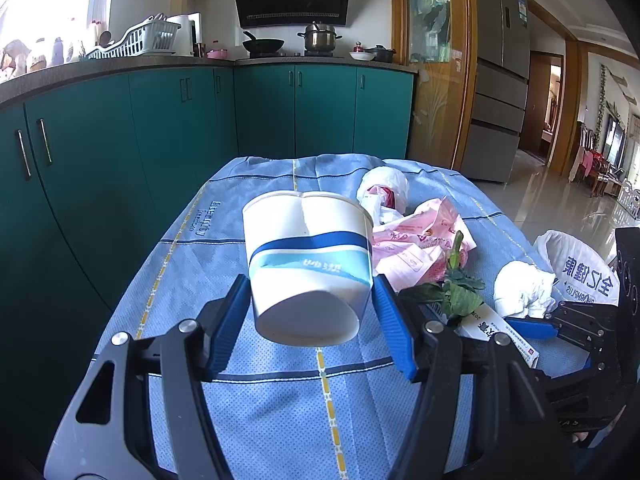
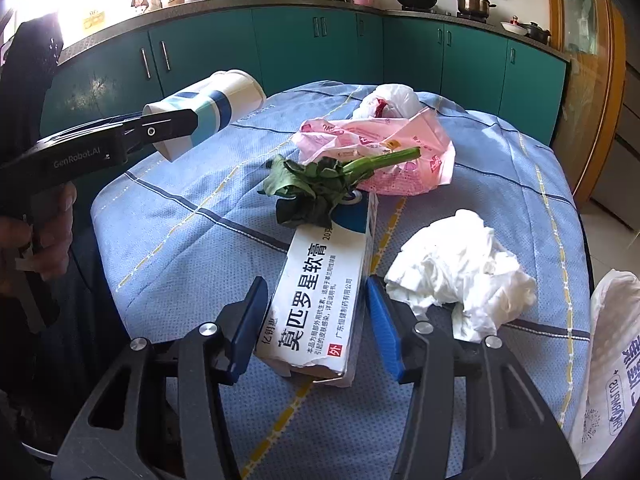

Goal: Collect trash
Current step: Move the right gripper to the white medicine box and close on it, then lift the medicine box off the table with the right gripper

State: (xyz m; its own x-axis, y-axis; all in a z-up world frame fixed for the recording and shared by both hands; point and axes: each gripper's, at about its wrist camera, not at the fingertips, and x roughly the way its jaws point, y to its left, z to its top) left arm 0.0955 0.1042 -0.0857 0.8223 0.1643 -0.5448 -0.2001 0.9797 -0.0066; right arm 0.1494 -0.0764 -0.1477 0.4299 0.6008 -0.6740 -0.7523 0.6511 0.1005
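My left gripper [image 1: 311, 284] is shut on a white paper cup with blue bands [image 1: 308, 248], held on its side above the blue tablecloth [image 1: 280, 408]; the right wrist view shows that gripper [image 2: 172, 124] gripping the cup [image 2: 224, 96] near its base. My right gripper [image 2: 316, 280] straddles the near end of a white and blue medicine box [image 2: 324, 292] lying on the cloth. Its blue pads stand close beside the box, with a thin gap on the left side. A wilted green vegetable stalk [image 2: 316, 180] rests on the box's far end.
A crumpled white tissue [image 2: 456, 272] lies right of the box. Behind are a pink plastic bag [image 2: 400, 160] and a knotted white bag [image 2: 388, 100]. A printed white bag [image 2: 608, 360] hangs at the table's right edge. Teal cabinets [image 1: 180, 120] stand beyond the table.
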